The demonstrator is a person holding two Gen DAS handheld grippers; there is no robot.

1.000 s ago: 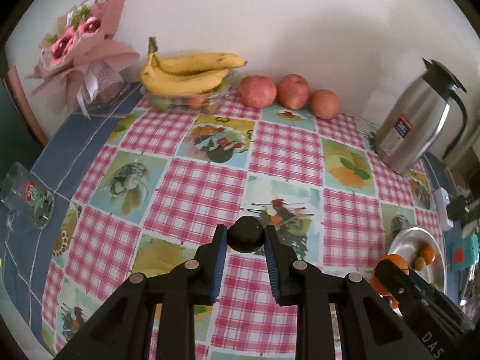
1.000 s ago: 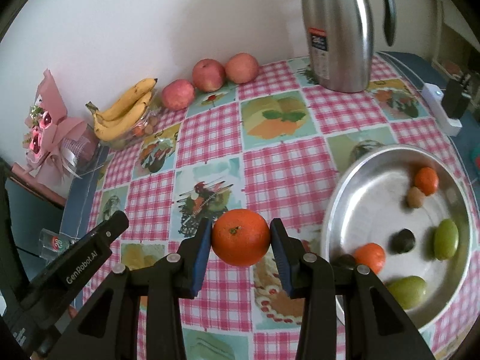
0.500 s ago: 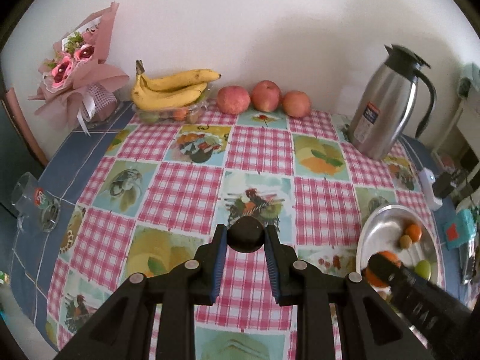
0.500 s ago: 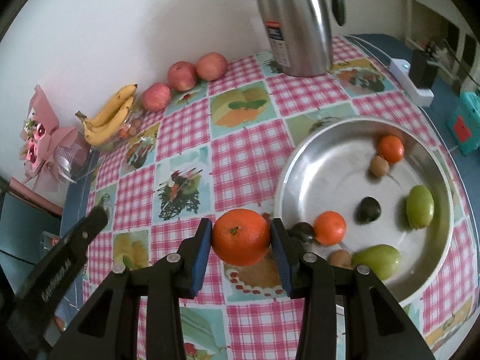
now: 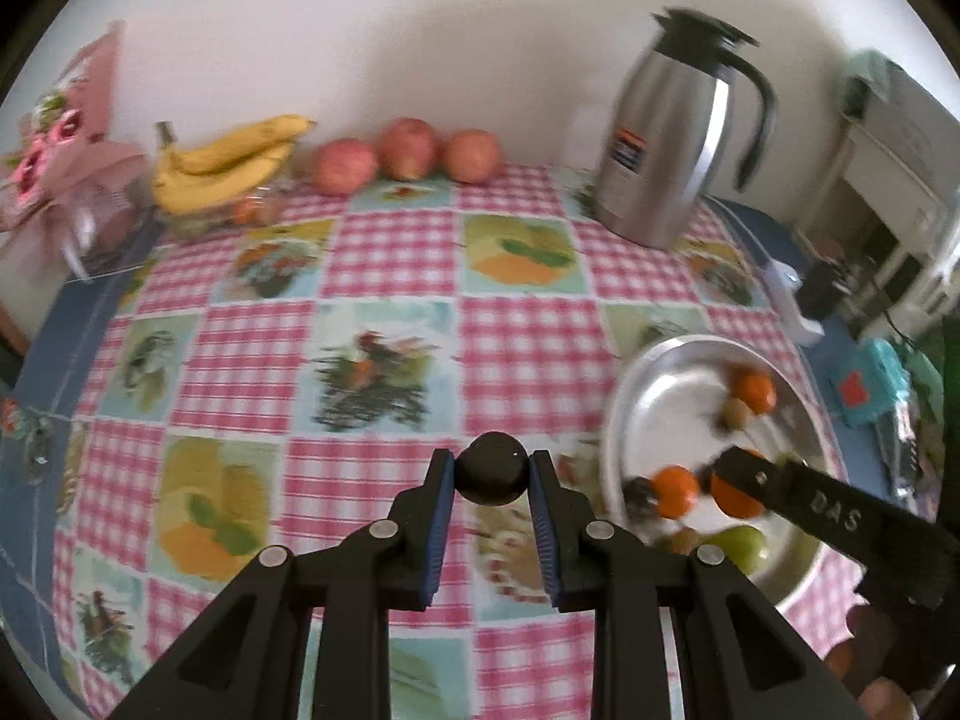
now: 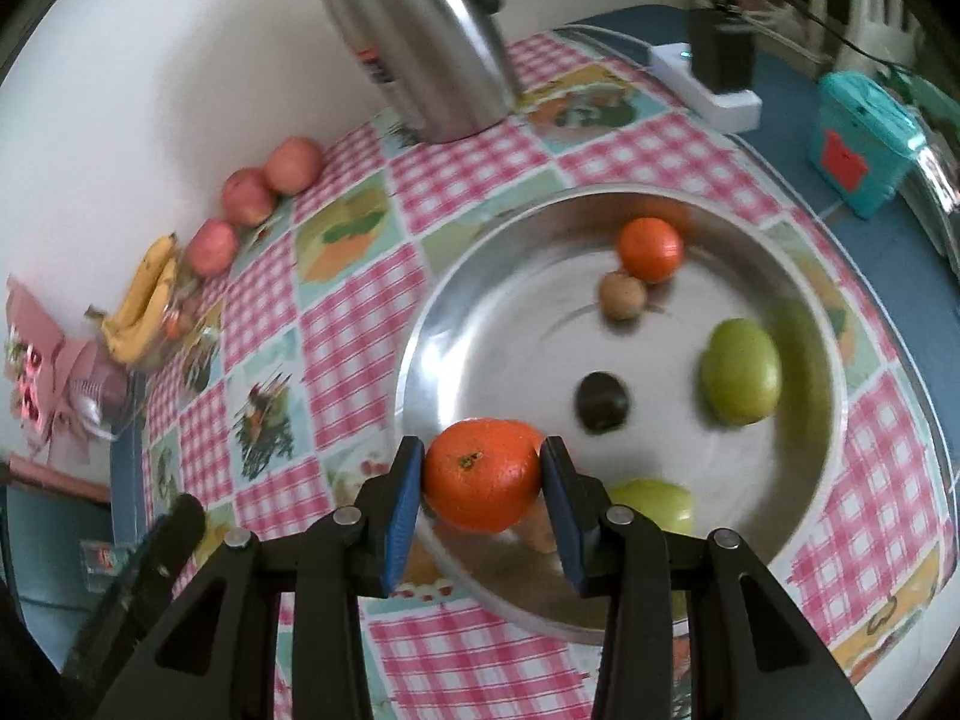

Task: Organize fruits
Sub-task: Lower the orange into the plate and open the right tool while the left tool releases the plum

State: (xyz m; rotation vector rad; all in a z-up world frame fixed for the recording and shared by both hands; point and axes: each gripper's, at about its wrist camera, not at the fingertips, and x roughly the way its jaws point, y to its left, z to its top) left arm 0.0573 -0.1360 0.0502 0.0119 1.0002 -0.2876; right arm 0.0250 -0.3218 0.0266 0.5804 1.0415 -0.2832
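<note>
My left gripper (image 5: 492,477) is shut on a small dark round fruit (image 5: 492,474), held above the checked tablecloth just left of the steel bowl (image 5: 660,360). My right gripper (image 6: 483,483) is shut on an orange (image 6: 483,474) and hangs over the near left rim of the steel bowl (image 6: 456,276). In the bowl lie an orange (image 6: 651,247), a small brown fruit (image 6: 623,295), a dark fruit (image 6: 602,402) and two green fruits (image 6: 741,379), one partly hidden behind my right fingers. The right gripper with its orange (image 5: 735,495) also shows in the left wrist view.
At the back by the wall lie a bunch of bananas (image 5: 231,162) and three red apples (image 5: 408,147). A steel thermos jug (image 5: 672,138) stands behind the bowl. A pink bouquet (image 5: 54,138) sits far left; a white power strip (image 6: 708,84) and a teal box (image 6: 858,138) lie to the right.
Both grippers have swung to the right with their fruit. The bowl has grown large in both views, and the right gripper's orange has come over the bowl's rim.
</note>
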